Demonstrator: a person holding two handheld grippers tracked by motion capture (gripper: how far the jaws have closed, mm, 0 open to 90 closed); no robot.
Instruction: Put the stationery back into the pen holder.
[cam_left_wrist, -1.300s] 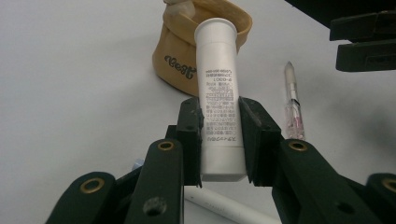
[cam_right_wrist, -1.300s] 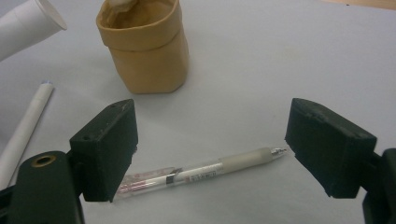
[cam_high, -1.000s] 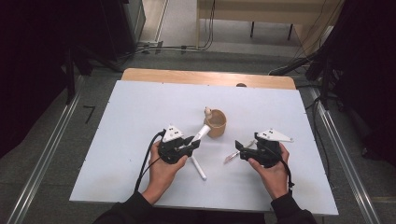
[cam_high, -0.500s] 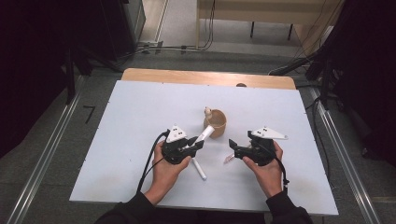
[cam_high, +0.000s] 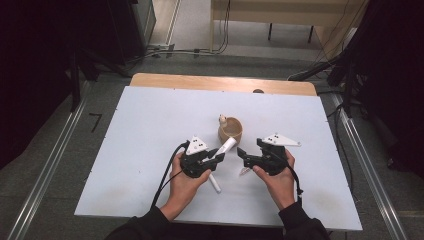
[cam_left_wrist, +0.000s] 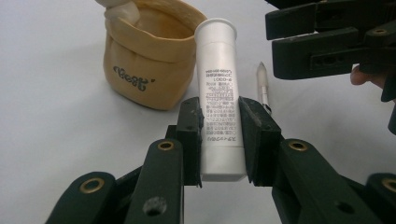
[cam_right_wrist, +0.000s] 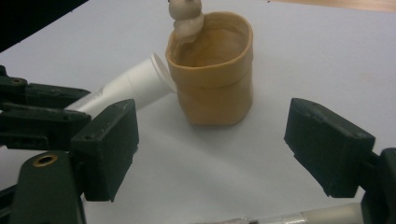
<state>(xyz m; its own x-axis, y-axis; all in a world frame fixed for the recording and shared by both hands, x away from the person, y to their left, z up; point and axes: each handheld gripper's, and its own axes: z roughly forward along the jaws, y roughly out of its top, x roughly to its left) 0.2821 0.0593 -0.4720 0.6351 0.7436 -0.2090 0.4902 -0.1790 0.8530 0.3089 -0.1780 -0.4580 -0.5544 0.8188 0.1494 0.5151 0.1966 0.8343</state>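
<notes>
While both hands rest on the bench (cam_high: 150, 120):
Left tongs (cam_left_wrist: 219, 135): pinching the tube (cam_left_wrist: 218, 93), its cap end toward the pouch (cam_left_wrist: 149, 56).
Right tongs (cam_right_wrist: 210, 149): spread, holding nothing, facing the pouch.
Pen (cam_left_wrist: 262, 86): lying right of the tube.

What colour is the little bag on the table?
The little bag is tan yellow with dark writing on its side, best seen in the left gripper view.

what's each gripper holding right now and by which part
The left gripper clamps the white tube near its lower end. The right gripper is open, holding nothing.
</notes>
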